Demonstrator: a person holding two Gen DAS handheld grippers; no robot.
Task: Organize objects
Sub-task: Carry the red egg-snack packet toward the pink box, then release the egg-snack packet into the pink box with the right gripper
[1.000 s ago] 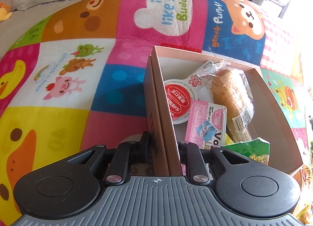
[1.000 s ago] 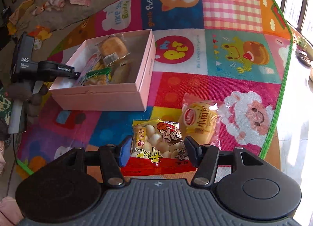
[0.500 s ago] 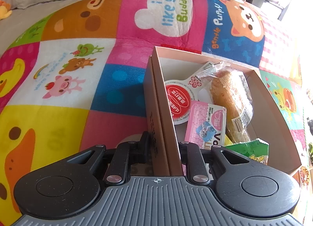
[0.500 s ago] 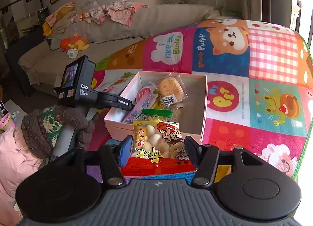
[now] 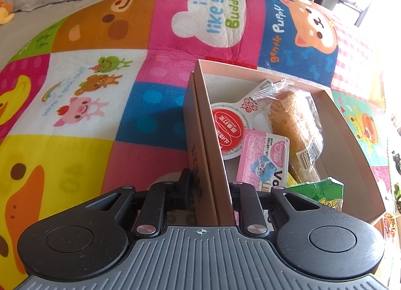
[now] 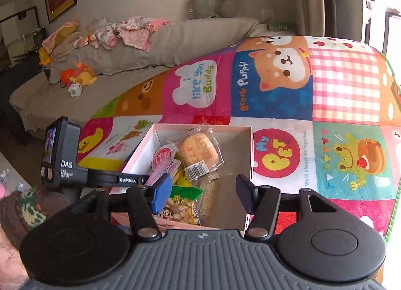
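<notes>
Right wrist view: the right hand-held gripper hovers over the pink box, jaws opening with nothing between them; the yellow snack bag lies inside among other packets. The left hand-held gripper pinches the box wall. Remaining items cannot be seen.

Bright daylight — right-edge glare, fisheye bending

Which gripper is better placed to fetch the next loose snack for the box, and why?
The right gripper. Its jaws are opening with nothing between them, above the pink box. The left gripper is clamped on the box's wall, steadying it.
</notes>
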